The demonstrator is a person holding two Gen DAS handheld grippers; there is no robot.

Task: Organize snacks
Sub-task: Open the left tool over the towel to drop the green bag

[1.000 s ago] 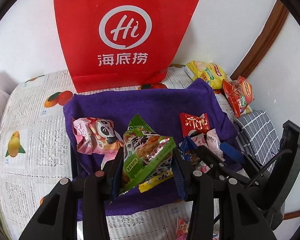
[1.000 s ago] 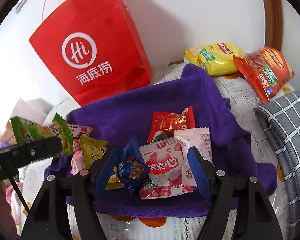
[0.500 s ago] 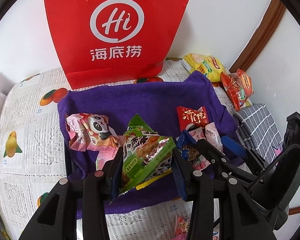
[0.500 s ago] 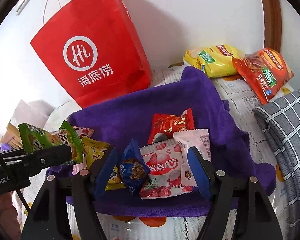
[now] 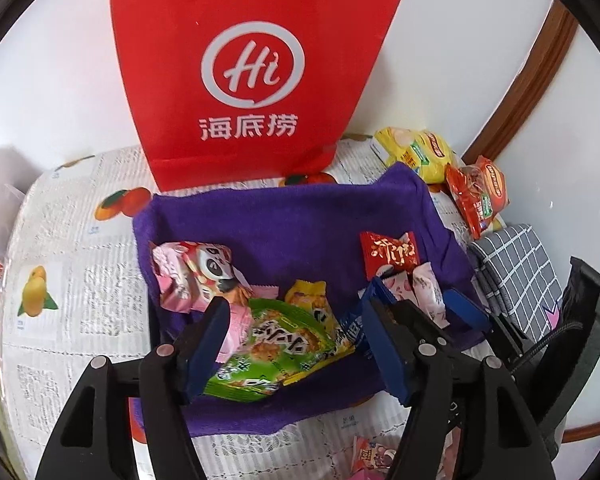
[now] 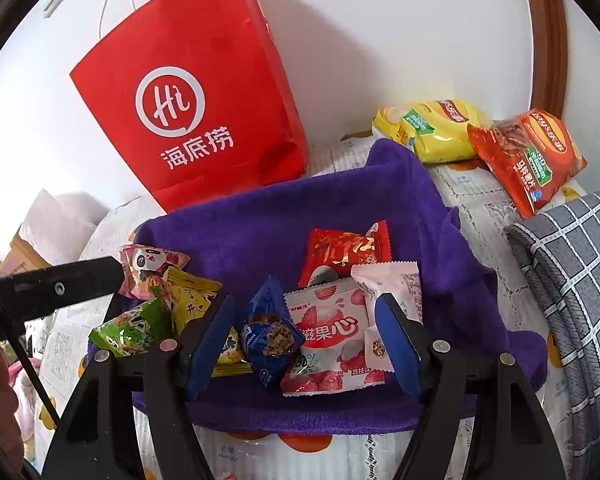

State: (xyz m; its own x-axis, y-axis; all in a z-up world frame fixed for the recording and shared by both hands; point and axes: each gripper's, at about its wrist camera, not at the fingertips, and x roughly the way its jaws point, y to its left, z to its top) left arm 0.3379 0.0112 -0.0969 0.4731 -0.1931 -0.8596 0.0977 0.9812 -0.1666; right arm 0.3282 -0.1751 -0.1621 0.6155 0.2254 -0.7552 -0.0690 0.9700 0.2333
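While the left gripper (image 5: 296,340) held the green packet (image 5: 276,352) pinched upright above the purple towel (image 5: 284,232) a second ago, its jaws are now opening and the packet lies slack between them on the towel's front part, no pad pressing it. It rests partly over a yellow packet (image 5: 310,300), just beside the panda packet (image 5: 192,276). That reads as a finished drop: one more snack has joined the left-hand group, and the left tool looks free to draw back for another.

Nothing differs at the right gripper (image 6: 304,336). Its jaws stand wide and unmoving, straddling the blue packet (image 6: 270,336) and the pink jelly packet (image 6: 328,332) without squeezing either; the red packet (image 6: 346,252) lies just behind them.

Off the towel, a yellow chip bag (image 6: 432,128) and an orange chip bag (image 6: 528,156) wait near the wall beside the red bag (image 6: 188,92), so sorting seems only partly done.
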